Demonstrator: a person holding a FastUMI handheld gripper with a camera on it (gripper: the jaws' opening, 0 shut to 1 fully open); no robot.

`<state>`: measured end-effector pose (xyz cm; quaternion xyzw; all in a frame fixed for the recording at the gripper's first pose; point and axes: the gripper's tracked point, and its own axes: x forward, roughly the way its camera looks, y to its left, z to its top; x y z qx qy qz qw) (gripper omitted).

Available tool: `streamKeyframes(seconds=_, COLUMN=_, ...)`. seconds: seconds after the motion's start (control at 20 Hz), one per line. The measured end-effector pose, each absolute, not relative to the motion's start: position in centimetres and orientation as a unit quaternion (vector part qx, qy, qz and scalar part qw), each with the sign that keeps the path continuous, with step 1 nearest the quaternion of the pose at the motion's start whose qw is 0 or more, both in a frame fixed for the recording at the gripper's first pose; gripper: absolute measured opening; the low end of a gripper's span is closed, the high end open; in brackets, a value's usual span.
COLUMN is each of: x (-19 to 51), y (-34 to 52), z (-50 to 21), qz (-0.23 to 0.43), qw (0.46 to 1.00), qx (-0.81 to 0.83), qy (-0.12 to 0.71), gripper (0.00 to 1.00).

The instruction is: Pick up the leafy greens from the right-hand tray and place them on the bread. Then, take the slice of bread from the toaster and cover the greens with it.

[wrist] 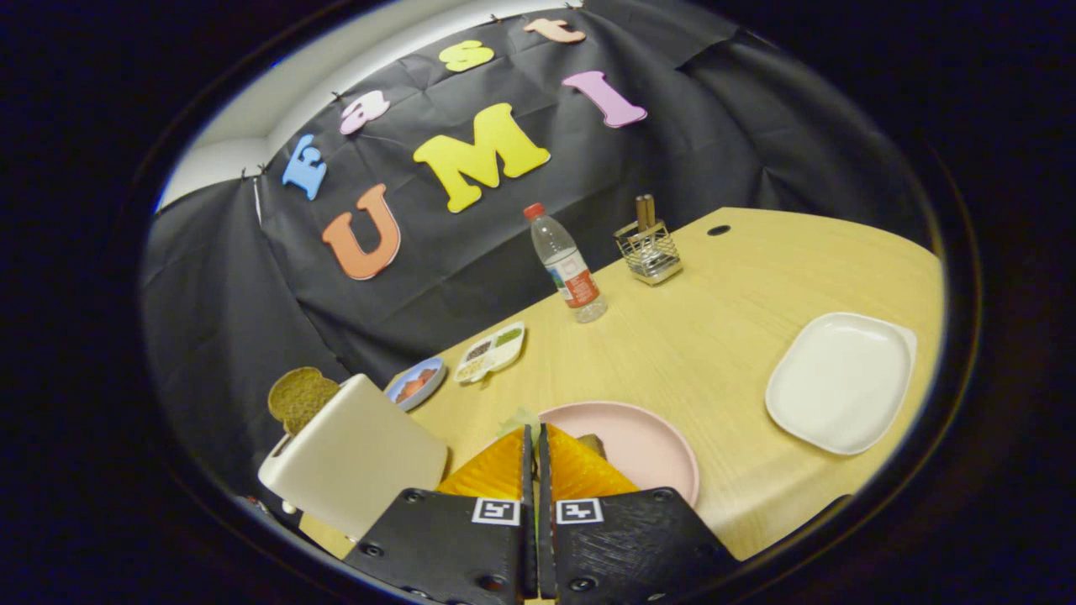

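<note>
One hand-held gripper, fingers pinched on one leafy greens piece.

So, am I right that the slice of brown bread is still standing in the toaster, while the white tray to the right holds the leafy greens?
Not quite. The gripper view shows the brown bread slice standing in the toaster, but the white tray is bare. A pale leafy bit shows at the nearly closed fingers, over the pink plate.

Water bottle, wire utensil caddy, small blue bowl, divided snack dish.
</note>
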<state>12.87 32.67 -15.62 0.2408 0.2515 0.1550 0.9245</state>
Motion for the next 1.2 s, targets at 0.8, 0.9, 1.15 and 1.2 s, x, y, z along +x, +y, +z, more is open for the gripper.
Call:
streamKeyframes(seconds=0.8, x=11.6, y=26.8, z=-9.1, qz=0.096, qw=0.987, qx=0.085, qy=0.102, gripper=0.95)
streamKeyframes(seconds=0.9, x=10.3, y=27.3, z=-6.5, qz=0.097, qw=0.991, qx=0.068, qy=0.066, gripper=0.95)
streamKeyframes(seconds=1.15, x=8.0, y=30.1, z=-2.6, qz=0.107, qw=0.992, qx=0.060, qy=0.038, gripper=0.95)
streamKeyframes(seconds=1.2, x=7.8, y=31.0, z=-1.9, qz=0.109, qw=0.992, qx=0.054, qy=0.032, gripper=0.95)
